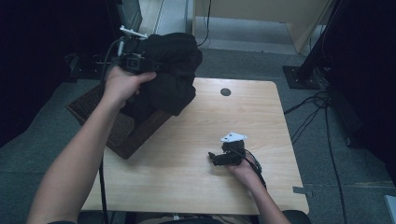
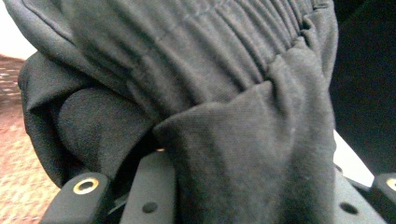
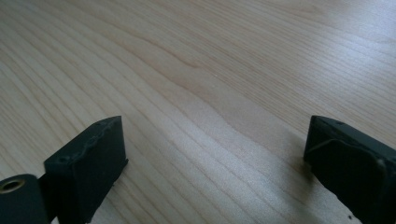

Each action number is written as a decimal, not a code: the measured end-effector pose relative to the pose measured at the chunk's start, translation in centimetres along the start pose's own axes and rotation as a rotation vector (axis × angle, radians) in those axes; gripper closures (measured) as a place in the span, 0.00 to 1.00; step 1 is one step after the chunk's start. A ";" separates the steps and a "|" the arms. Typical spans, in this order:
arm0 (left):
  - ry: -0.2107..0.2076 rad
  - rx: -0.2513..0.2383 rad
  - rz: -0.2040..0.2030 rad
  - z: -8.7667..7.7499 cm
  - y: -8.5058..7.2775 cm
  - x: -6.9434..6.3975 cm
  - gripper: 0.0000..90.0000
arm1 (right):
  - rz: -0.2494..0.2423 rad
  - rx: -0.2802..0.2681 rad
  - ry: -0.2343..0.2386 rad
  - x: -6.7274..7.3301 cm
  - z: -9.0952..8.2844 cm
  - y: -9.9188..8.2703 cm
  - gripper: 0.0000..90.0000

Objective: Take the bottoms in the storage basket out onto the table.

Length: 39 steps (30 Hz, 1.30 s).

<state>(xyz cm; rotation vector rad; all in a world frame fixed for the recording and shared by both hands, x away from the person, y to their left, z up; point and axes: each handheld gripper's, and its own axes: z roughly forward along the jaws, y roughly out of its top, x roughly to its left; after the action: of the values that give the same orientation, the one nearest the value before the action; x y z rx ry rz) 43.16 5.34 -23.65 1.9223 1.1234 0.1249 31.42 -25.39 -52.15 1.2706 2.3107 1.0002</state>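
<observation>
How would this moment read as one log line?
left gripper: shut on black garment above basket | right gripper: open over table

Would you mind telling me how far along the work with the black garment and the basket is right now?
Done: the left gripper has the black garment clamped and lifted above the wicker basket. In hand: it hangs bunched over the basket and the table edge. Left: setting it down; the right gripper rests open on the wood, holding nothing.
</observation>
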 end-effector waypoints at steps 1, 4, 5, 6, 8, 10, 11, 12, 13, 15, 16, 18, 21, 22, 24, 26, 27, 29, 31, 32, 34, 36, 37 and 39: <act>-0.012 0.006 0.003 0.4 -0.2 -0.4 0.77 | 0.032 -0.007 0.019 -0.3 -0.1 0.1 0.08; -0.044 0.015 0.023 1.4 -0.9 -1.7 0.76 | 0.052 -0.002 0.018 -0.5 -0.4 0.1 0.08; -0.055 0.013 0.034 2.2 -1.6 -2.4 0.77 | 0.054 0.001 0.014 -0.6 -0.5 0.1 0.08; -0.055 0.013 0.034 2.2 -1.6 -2.4 0.77 | 0.052 0.008 0.005 -0.7 -0.6 0.1 0.08; -0.067 0.027 0.052 3.7 -2.5 -3.4 0.76 | 0.051 0.012 -0.008 -0.8 -0.9 0.2 0.08; -0.071 0.035 0.059 4.1 -2.8 -3.7 0.76 | 0.053 0.008 -0.010 -0.9 -1.0 0.2 0.08; -0.077 0.040 0.058 4.6 -3.1 -3.9 0.76 | 0.062 -0.002 -0.012 -1.2 -1.3 0.3 0.08; -0.084 0.044 0.057 5.1 -3.5 -4.1 0.76 | 0.063 -0.004 -0.015 -1.3 -1.5 0.3 0.08; -0.102 0.050 0.042 6.2 -4.1 -4.3 0.76 | 0.069 -0.009 -0.017 -1.3 -1.7 0.3 0.08; -0.108 0.059 0.031 7.2 -4.8 -4.4 0.76 | 0.076 -0.027 -0.022 -1.6 -2.0 0.4 0.08; -0.100 0.062 0.035 7.7 -5.2 -4.5 0.76 | 0.082 -0.033 -0.023 -1.7 -2.2 0.4 0.08; -0.089 0.068 0.043 8.3 -5.6 -4.7 0.76 | 0.084 -0.041 -0.028 -1.8 -2.4 0.4 0.08; -0.064 0.088 0.070 9.9 -6.8 -5.1 0.76 | 0.096 -0.055 -0.035 -2.2 -2.8 0.4 0.08; -0.070 0.093 0.062 10.5 -7.3 -5.1 0.76 | 0.099 -0.063 -0.039 -2.4 -3.0 0.3 0.08; -0.091 0.112 0.038 12.0 -8.5 -5.1 0.76 | 0.106 -0.069 -0.042 -2.5 -3.2 0.3 0.08; -0.083 0.119 0.038 13.0 -9.4 -5.1 0.76 | 0.109 -0.074 -0.047 -2.7 -3.4 0.2 0.08; -0.083 0.119 0.038 13.0 -9.4 -5.1 0.76 | 0.113 -0.077 -0.047 -2.7 -3.4 0.1 0.08; -0.068 0.128 0.044 14.0 -10.3 -5.1 0.76 | 0.109 -0.084 -0.052 -2.8 -3.6 0.0 0.08; -0.038 0.146 0.069 15.3 -11.7 -5.2 0.75 | 0.113 -0.089 -0.053 -2.9 -3.8 -0.1 0.08; -0.038 0.146 0.069 15.3 -11.7 -5.2 0.75 | 0.113 -0.089 -0.053 -2.9 -3.8 -0.1 0.08; -0.033 0.149 0.061 16.0 -12.5 -5.0 0.75 | 0.109 -0.089 -0.054 -2.9 -3.9 -0.2 0.08; -0.036 0.148 0.055 16.4 -13.2 -4.8 0.75 | 0.111 -0.094 -0.053 -2.9 -4.1 -0.3 0.08; -0.034 0.143 0.049 16.6 -13.5 -4.7 0.75 | 0.112 -0.097 -0.053 -2.9 -4.1 -0.3 0.08; -0.024 0.139 0.053 16.9 -14.2 -4.6 0.75 | 0.107 -0.106 -0.041 -2.8 -4.3 -0.4 0.19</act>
<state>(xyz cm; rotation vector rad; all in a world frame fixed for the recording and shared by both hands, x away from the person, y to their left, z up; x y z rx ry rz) 39.24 -5.94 -42.79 2.0723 1.0895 0.0538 30.24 -29.71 -49.57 1.3709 2.1488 1.1057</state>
